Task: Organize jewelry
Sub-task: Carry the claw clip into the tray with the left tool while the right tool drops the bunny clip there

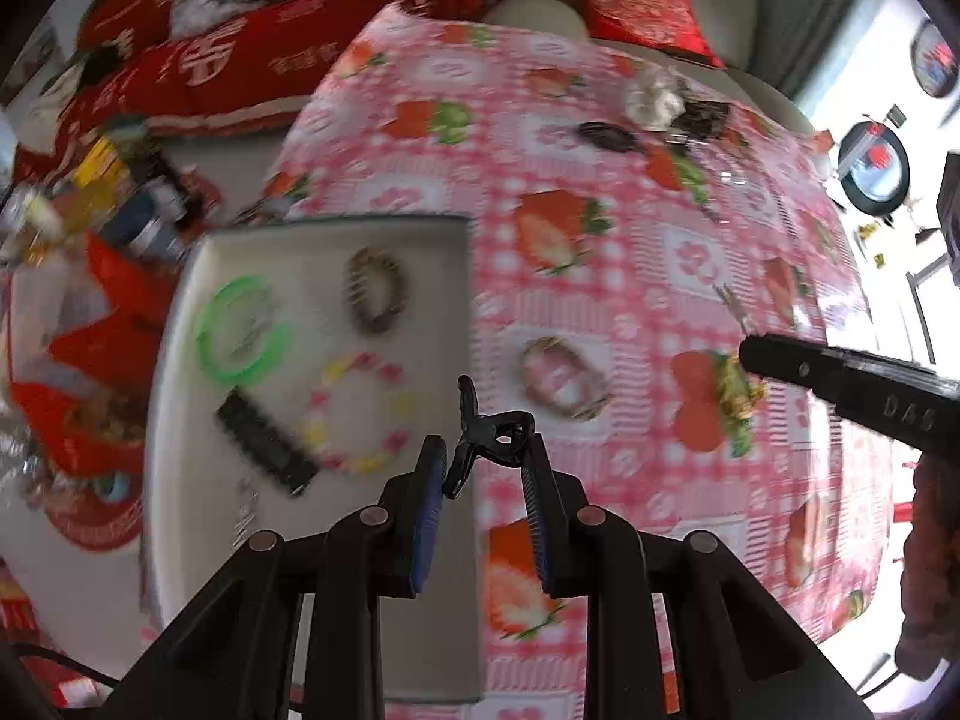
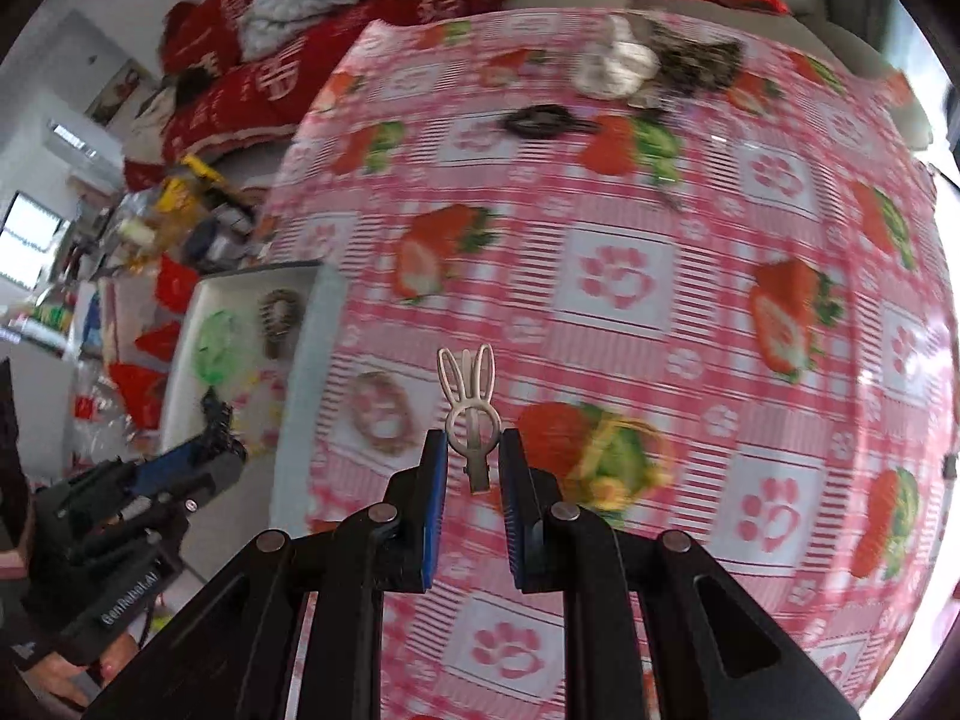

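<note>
My left gripper [image 1: 485, 453] is shut on a black hair clip [image 1: 480, 435] and holds it above the right edge of the grey tray [image 1: 420, 240]. In the tray lie a green bangle [image 1: 240, 330], a brown beaded bracelet [image 1: 377, 291], a pink and yellow beaded bracelet [image 1: 360, 414] and a black comb clip [image 1: 267, 444]. My right gripper [image 2: 474, 450] is shut on a silver rabbit-ear hair clip [image 2: 471, 408] above the tablecloth. A beige bracelet [image 1: 564, 378] lies on the cloth right of the tray; it also shows in the right wrist view [image 2: 381, 414].
The round table has a pink strawberry cloth [image 1: 600, 180]. At its far side lie a dark oval clip [image 1: 606, 135], a white crumpled item [image 1: 654, 96] and dark pieces [image 1: 702, 114]. Red cushions [image 1: 240, 60] and clutter [image 1: 120, 192] lie left of the table.
</note>
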Demonstrator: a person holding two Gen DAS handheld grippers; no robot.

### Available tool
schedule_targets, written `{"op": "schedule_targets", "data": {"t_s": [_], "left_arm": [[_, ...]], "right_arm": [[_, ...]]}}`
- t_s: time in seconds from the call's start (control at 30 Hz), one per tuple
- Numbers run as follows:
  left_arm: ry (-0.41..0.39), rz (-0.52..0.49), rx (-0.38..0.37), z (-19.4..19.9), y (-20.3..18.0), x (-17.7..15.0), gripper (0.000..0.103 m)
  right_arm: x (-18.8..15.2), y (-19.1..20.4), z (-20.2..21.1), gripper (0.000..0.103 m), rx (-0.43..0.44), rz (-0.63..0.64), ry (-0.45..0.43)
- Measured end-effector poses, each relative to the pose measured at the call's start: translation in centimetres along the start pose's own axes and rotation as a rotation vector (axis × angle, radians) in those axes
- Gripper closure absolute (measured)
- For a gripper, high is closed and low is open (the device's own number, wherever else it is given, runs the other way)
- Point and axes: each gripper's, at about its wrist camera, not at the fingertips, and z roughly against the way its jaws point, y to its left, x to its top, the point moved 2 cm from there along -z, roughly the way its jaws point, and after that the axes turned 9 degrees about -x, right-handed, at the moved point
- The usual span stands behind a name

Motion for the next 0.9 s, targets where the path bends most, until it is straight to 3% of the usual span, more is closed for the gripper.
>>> {"op": "schedule_targets", "data": {"t_s": [0.53,0.9], "left_arm": [[-0.007,0.221,0.116,1.8,10.8,-6.4,0.071],[-0.05,0.244,0.145,0.8,14.9,-4.9,0.071]], "right_arm": [[-0.2,12.7,-3.1,0.084,0.098,0.224,0.074],[-0.4,17.0,-6.5,0.084,0.094,0.278,0.138]]}}
